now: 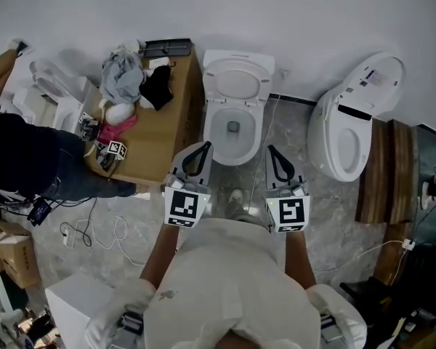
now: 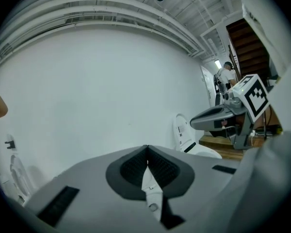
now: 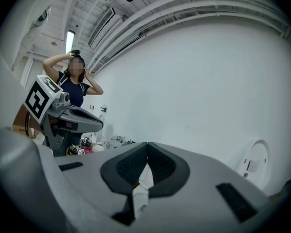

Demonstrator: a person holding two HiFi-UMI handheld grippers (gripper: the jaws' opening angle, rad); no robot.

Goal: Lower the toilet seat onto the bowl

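A white toilet stands against the wall in the head view, its bowl (image 1: 231, 133) open and the seat (image 1: 237, 83) raised upright behind it. My left gripper (image 1: 206, 146) hovers by the bowl's front left rim with its jaws shut and nothing between them. At the bowl's front right, my right gripper (image 1: 270, 150) is likewise shut and empty. Neither touches the toilet. In the left gripper view the closed left gripper (image 2: 146, 148) points at the bare white wall, and so does the right gripper (image 3: 148, 146) in its own view. The seat is hidden in both gripper views.
A wooden cabinet (image 1: 154, 138) with clothes and small items stands left of the toilet. A second white toilet (image 1: 346, 126) lies tilted at the right, beside wooden planks (image 1: 385, 171). A person (image 1: 25, 158) stands at the left. Cables (image 1: 94, 231) run over the floor.
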